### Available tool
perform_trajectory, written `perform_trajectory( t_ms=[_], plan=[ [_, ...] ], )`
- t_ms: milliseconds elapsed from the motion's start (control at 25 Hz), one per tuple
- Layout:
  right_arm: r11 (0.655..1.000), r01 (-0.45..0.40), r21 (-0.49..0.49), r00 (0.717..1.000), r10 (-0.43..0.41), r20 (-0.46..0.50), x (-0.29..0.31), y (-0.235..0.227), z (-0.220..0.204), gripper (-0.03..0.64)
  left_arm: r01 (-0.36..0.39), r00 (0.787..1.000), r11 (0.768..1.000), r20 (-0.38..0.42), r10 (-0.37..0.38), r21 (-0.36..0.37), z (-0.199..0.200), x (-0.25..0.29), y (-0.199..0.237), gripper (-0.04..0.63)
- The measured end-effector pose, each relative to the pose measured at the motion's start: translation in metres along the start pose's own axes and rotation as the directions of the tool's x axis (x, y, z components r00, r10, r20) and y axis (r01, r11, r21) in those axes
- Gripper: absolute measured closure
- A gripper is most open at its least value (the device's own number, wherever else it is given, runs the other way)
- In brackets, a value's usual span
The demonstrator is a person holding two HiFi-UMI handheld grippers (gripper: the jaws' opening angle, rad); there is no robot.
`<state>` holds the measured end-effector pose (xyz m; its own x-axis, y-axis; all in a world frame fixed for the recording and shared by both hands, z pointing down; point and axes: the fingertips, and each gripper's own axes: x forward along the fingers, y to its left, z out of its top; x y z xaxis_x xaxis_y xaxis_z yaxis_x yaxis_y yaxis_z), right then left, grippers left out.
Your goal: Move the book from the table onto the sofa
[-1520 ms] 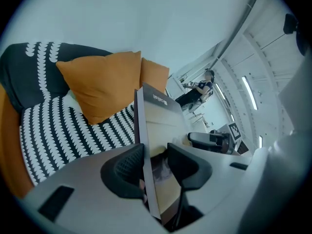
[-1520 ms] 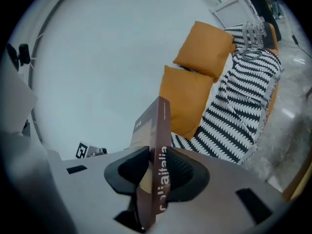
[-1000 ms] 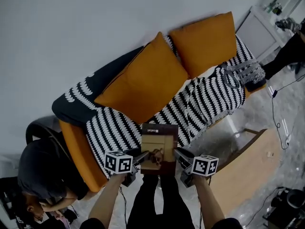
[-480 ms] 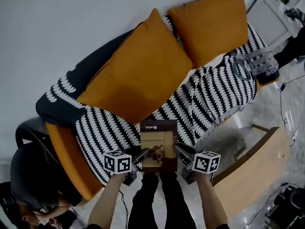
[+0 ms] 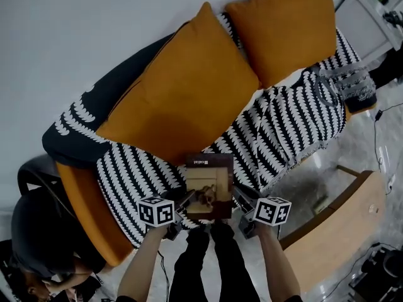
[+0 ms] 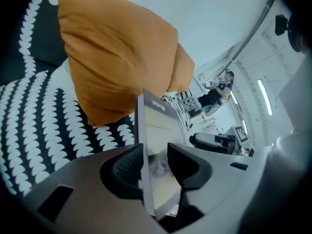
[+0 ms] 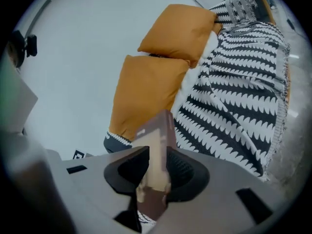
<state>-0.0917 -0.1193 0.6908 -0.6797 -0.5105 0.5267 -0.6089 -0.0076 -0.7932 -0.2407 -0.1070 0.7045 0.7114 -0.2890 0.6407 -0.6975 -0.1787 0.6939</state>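
Observation:
Both grippers hold a brown book (image 5: 209,182) with a tan cover between them, just above the front edge of the sofa's black-and-white striped seat (image 5: 277,128). My left gripper (image 5: 187,201) is shut on the book's left edge and my right gripper (image 5: 237,199) is shut on its right edge. In the left gripper view the book (image 6: 157,135) stands on edge between the left gripper's (image 6: 153,165) pads. The right gripper view shows the book (image 7: 158,147) clamped in the right gripper (image 7: 157,172), with the striped seat behind it.
Two orange cushions (image 5: 186,96) (image 5: 286,24) lean on the sofa back. A wooden table (image 5: 334,225) stands at the lower right. A person in dark clothes (image 5: 38,244) crouches at the lower left. The holder's legs (image 5: 208,263) are below the book.
Both grippers have sunk with the book toward the sofa seat, and the sofa now looks larger and closer. The grip on the book is unchanged.

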Motion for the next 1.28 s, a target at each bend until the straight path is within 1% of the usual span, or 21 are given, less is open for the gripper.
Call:
perform_trajectory(
  t_ms=[80, 200, 440, 520, 640, 720, 840, 920, 1040, 1160, 1280],
  plan=[
    [1.0, 0.019, 0.012, 1.0, -0.019, 0.01, -0.002, -0.006, 0.002, 0.491, -0.04, 0.999, 0.999, 0.014, 0.04, 0.001, 0.0, -0.003, 0.008, 0.434],
    [1.0, 0.013, 0.012, 1.0, -0.013, 0.002, -0.008, -0.008, 0.007, 0.494, -0.059, 0.998, 0.998, 0.028, 0.059, 0.0, 0.004, -0.007, 0.007, 0.434],
    [1.0, 0.003, 0.016, 1.0, -0.003, 0.004, -0.009, -0.005, 0.011, 0.505, -0.061, 0.997, 0.998, 0.055, 0.06, 0.016, 0.015, -0.01, 0.0, 0.437],
    [1.0, -0.001, 0.011, 1.0, 0.001, 0.009, -0.01, -0.002, 0.012, 0.511, -0.061, 0.996, 0.998, 0.068, 0.06, 0.025, 0.018, -0.011, -0.002, 0.448],
    [1.0, -0.011, -0.008, 1.0, 0.011, 0.013, -0.013, 0.008, 0.016, 0.52, -0.063, 0.995, 0.998, 0.083, 0.06, 0.028, 0.021, -0.017, -0.007, 0.453],
    [1.0, -0.024, -0.02, 1.0, 0.024, 0.019, -0.018, 0.02, 0.022, 0.525, -0.065, 0.994, 0.997, 0.096, 0.061, 0.043, 0.025, -0.025, -0.016, 0.457],
    [0.998, -0.035, -0.05, 0.998, 0.037, 0.043, -0.033, 0.044, 0.033, 0.535, -0.07, 0.99, 0.993, 0.128, 0.057, 0.098, 0.037, -0.041, -0.044, 0.474],
    [0.996, -0.044, -0.08, 0.997, 0.049, 0.062, -0.045, 0.065, 0.041, 0.546, -0.079, 0.986, 0.987, 0.154, 0.057, 0.143, 0.046, -0.054, -0.065, 0.497],
    [0.987, -0.06, -0.15, 0.993, 0.073, 0.089, -0.067, 0.104, 0.053, 0.561, -0.084, 0.982, 0.975, 0.183, 0.046, 0.207, 0.057, -0.074, -0.1, 0.526],
    [0.97, -0.057, -0.235, 0.99, 0.085, 0.112, -0.093, 0.147, 0.06, 0.574, -0.089, 0.977, 0.958, 0.21, 0.031, 0.272, 0.067, -0.101, -0.143, 0.544],
    [0.955, -0.059, -0.291, 0.984, 0.104, 0.142, -0.122, 0.19, 0.067, 0.58, -0.092, 0.97, 0.939, 0.243, 0.009, 0.33, 0.08, -0.129, -0.189, 0.558]
  ],
)
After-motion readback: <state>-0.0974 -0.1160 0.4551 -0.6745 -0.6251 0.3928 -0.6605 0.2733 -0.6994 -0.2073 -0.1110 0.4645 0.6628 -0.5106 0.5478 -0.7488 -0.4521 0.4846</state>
